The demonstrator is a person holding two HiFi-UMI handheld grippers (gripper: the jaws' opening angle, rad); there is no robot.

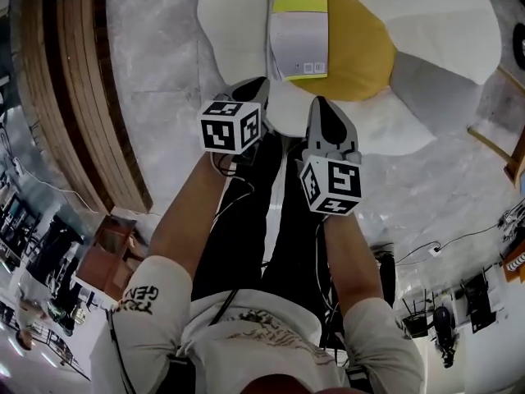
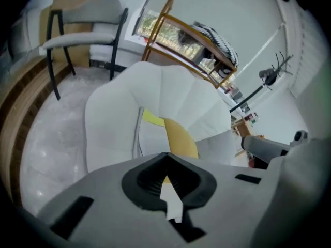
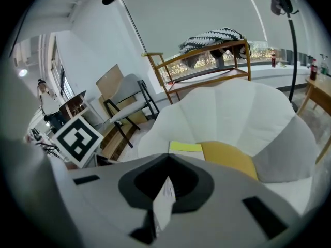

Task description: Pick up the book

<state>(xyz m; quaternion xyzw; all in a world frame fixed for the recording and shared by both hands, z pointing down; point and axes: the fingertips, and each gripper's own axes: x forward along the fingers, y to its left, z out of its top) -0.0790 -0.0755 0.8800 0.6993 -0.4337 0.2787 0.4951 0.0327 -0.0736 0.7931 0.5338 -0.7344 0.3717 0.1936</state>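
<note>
Nothing is lifted yet: the book [image 1: 299, 38] lies untouched on the white chair [image 1: 435, 23], at twelve o'clock from the left gripper [image 1: 249, 90] and right gripper [image 1: 325, 115], both pinched closed and empty.

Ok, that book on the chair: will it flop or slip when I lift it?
Probably floppy: the book looks thin, like a soft-cover booklet, so it may sag if held by one edge. Likely light too. It lies flat on the padded chair, so its edge may sink in rather than lift cleanly.

Grey marbled floor [image 1: 164, 72], white petal-shaped seat [image 1: 443, 23], wooden rack [image 3: 207, 78]; grey chair [image 2: 90, 9], white walls [image 3: 181, 14]
</note>
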